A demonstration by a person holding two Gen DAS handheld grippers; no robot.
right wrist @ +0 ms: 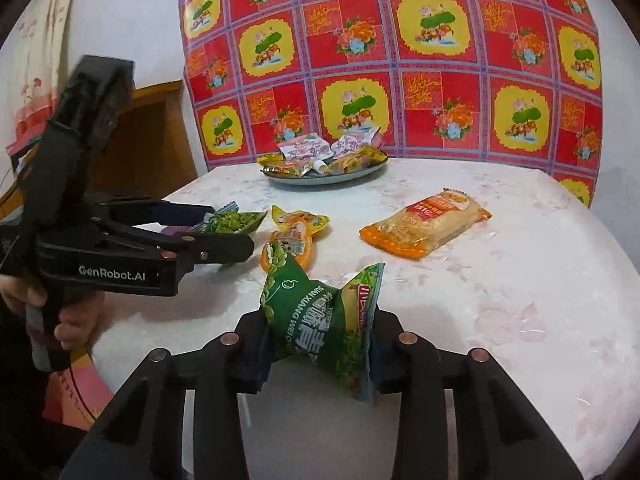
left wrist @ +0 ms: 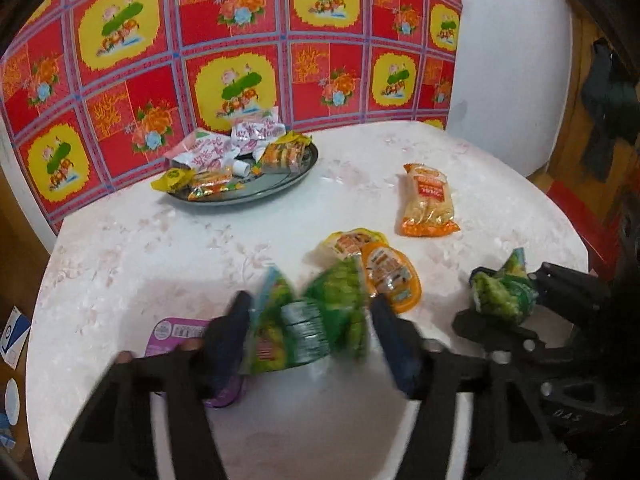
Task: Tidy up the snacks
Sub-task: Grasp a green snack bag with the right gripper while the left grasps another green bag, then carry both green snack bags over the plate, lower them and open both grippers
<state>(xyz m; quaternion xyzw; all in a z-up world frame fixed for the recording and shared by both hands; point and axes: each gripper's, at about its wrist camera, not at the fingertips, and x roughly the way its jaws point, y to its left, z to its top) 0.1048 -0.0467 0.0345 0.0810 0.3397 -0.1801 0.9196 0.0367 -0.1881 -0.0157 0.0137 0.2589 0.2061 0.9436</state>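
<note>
Each tool holds a green pack, likely to carry it to the tray (right wrist: pixel 280 179) at the far edge of the tabletop (right wrist: pixel 520 280), where other snacks are piled. The left tool (left wrist: pixel 308 320) is clamped on its green pack (left wrist: pixel 304 320), which sits squeezed between the fingers. The right tool (right wrist: pixel 316 344) is clamped on another green pack (right wrist: pixel 320 320). An orange pack (right wrist: pixel 424 228) and two small orange snacks (right wrist: pixel 292 232) lie loose mid-tabletop, past both tools.

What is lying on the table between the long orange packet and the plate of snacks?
Nothing: in the right wrist view, only bare white table separates the orange packet from the plate.
</note>
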